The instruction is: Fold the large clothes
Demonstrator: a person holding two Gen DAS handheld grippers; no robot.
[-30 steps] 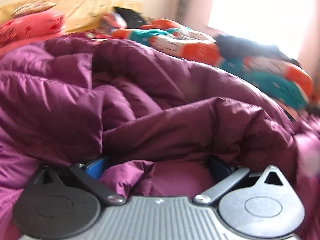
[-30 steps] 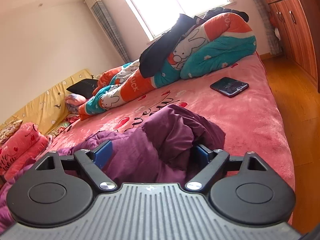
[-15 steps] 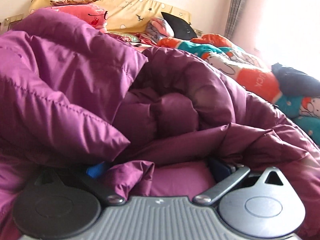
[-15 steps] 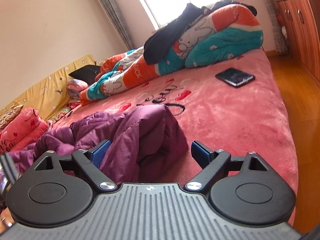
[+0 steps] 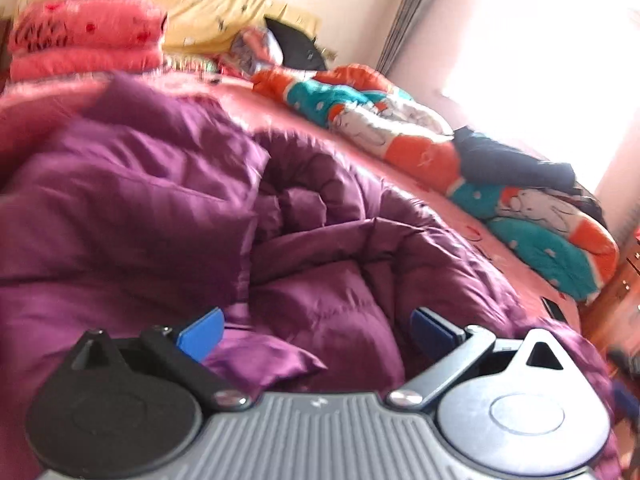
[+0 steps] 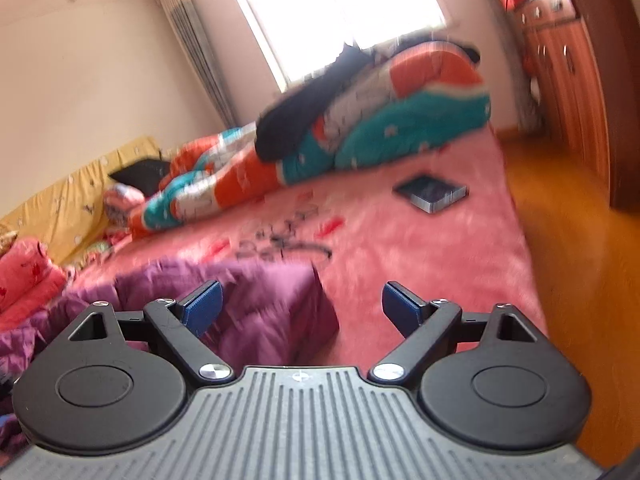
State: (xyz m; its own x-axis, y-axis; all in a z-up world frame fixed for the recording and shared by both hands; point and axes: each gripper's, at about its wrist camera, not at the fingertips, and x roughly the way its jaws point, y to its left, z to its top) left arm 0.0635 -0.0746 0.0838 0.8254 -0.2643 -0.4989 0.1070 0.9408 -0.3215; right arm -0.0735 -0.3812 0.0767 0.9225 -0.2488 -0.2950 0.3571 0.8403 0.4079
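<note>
A big purple padded coat (image 5: 168,208) lies bunched on the pink bed and fills most of the left wrist view. My left gripper (image 5: 316,330) stands open just above it, blue pads wide apart, with loose folds of the coat lying between the fingers but not pinched. In the right wrist view one end of the coat (image 6: 256,308) lies flat on the bedspread at lower left. My right gripper (image 6: 302,306) is open above that end, its left pad over the fabric and its right pad over bare bedspread.
A rolled orange, teal and white quilt (image 6: 360,136) with a dark garment (image 6: 304,112) on it lies along the bed's far side. A dark phone (image 6: 430,192) rests on the pink bedspread (image 6: 420,248). Red pillows (image 5: 84,40) stack near the yellow headboard. Wooden floor (image 6: 568,240) and cabinets lie to the right.
Both grippers let go of the coat and drew back. The coat's raised fold has dropped and lies lower; the end by the right gripper now rests flat on the bed.
</note>
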